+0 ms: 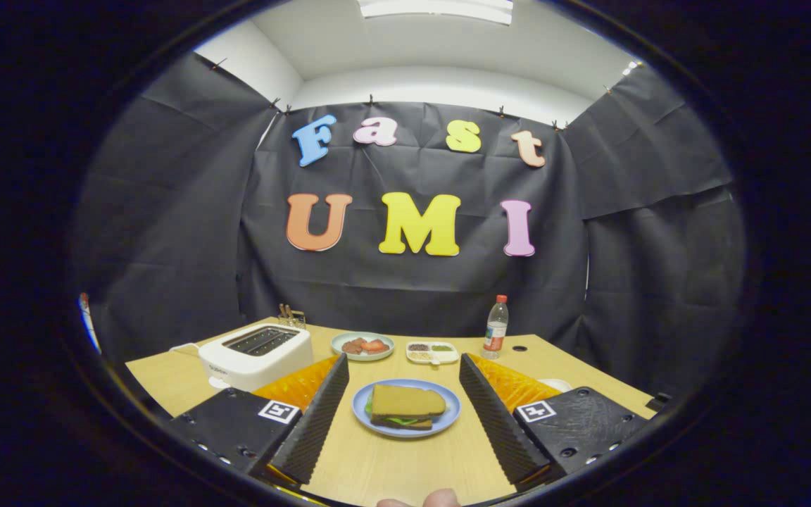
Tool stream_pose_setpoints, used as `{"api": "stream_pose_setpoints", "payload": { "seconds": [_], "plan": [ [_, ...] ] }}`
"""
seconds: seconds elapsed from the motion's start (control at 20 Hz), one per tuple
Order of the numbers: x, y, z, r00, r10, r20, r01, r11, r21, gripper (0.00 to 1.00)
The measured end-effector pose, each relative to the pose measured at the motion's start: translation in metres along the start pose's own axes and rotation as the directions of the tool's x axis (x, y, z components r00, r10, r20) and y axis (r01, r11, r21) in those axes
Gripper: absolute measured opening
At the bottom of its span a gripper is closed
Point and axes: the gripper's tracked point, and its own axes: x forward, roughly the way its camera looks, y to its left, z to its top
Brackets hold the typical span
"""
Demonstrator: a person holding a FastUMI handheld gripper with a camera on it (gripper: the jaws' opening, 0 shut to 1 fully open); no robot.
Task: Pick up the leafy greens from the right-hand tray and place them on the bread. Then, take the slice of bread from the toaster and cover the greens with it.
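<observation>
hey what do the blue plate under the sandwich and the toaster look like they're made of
The blue plate, lying between the open gripper jaws, looks like smooth glazed ceramic or plastic: even colour, soft sheen; I can't tell which. The toaster looks like glossy white plastic or enamelled metal, with dark slots on top.

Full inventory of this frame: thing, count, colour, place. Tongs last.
table: 1, light wood, under everything
blue plate: 1, between the fingers, ahead
sandwich: 1, brown bread, green leaf showing between slices, on blue plate
toaster: 1, white, beyond the left finger
pale plate: 1, reddish-brown food on it, beyond the sandwich
divided dish: 1, white, small portions, beside pale plate
bottle: 1, clear, red cap, far right of table
fingertips: person's, nearest edge
tongs: 1, open, holding nothing, straddling blue plate
</observation>
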Motion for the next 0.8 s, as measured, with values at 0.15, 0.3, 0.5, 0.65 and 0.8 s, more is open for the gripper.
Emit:
{"api": "stream_pose_setpoints", "payload": {
  "seconds": [0.15,0.3,0.5,0.65,0.8],
  "plan": [
    [0.001,0.003,0.007,0.999,-0.016,0.033,0.015,0.999,0.038,0.95],
    [0.001,0.003,0.013,0.999,-0.021,0.043,0.019,0.999,0.039,0.96],
    [0.000,0.004,0.013,0.999,-0.020,0.028,0.019,0.999,0.042,0.95],
    [-0.002,0.001,0.013,0.999,-0.024,0.023,0.023,0.999,0.044,0.96],
    [-0.004,-0.004,0.016,0.999,-0.033,0.029,0.031,0.998,0.049,0.96]
  ]
}}
